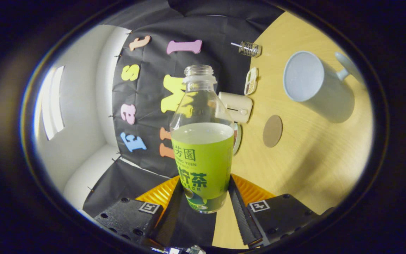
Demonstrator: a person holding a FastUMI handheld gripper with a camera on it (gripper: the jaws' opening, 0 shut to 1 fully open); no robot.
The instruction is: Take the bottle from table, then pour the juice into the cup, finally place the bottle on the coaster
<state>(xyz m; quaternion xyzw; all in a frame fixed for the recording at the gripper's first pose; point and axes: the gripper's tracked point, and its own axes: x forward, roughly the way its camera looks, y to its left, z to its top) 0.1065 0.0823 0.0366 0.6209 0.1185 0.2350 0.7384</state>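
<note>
Clamped between the two fingers of the gripper [203, 201] at the bottom centre of the frame is the uncapped juice bottle [203, 141], both fingers pressing on the lower part of its green label. The whole view is rolled, so the wooden table [305, 169] fills the right half of the frame. The bottle looks lifted clear of it, so the take seems done. Juice fills the bottle roughly to its shoulder, and the level sits nearly square to the bottle's walls, so the pour has hardly begun, if at all.

By size, next comes the white cup [312, 84] at upper right, well apart from the bottle's mouth, its inside looking empty. Then the round brown coaster [272, 131], right of centre between bottle and cup, bare. Pouring and setting down are both left. Smaller things lie along the table's far edge: a cream box [236, 106] and a small clear jar [249, 49].
</note>
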